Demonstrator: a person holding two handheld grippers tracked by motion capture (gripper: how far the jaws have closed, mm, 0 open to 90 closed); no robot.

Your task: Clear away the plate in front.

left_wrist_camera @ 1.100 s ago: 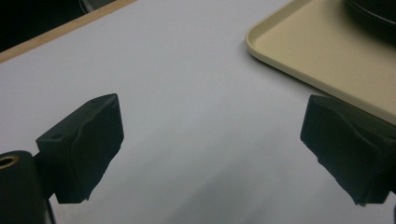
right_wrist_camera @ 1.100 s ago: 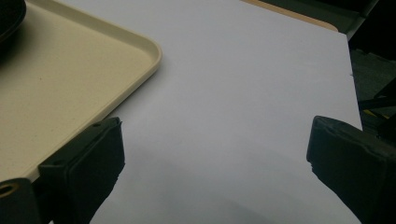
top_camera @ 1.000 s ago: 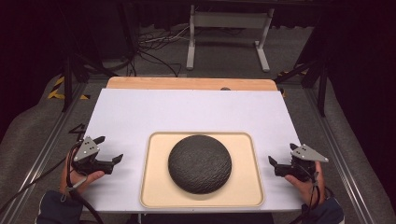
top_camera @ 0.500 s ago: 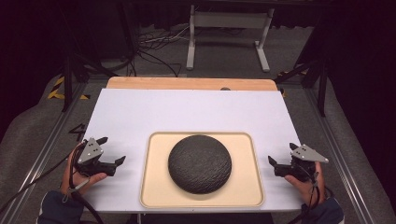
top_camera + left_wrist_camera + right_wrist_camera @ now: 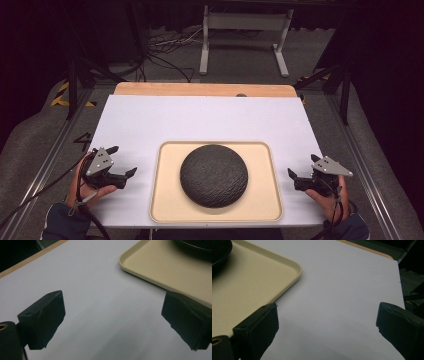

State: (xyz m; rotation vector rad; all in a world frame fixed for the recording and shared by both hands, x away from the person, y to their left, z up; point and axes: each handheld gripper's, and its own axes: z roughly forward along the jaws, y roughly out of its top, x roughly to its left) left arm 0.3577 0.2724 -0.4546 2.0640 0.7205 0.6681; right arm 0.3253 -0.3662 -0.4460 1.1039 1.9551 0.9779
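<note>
1. A dark domed bowl (image 5: 214, 175) lies upside down at the centre of a beige tray (image 5: 165, 200), at 6 o'clock on the white counter (image 5: 200, 120).
2. The left tool (image 5: 121, 161) hovers at the tray's 9 o'clock, jaws spread wide and holding nothing.
3. The right tool (image 5: 303, 167) hovers at the tray's 3 o'clock, likewise released and empty.
4. The step in hand looks like closing in on the tray or bowl from both sides.
5. To do it well, bring both tools in level and together, and meet the tray rim squarely so it does not tip.
6. No brand, label or writing can be read anywhere.
</note>
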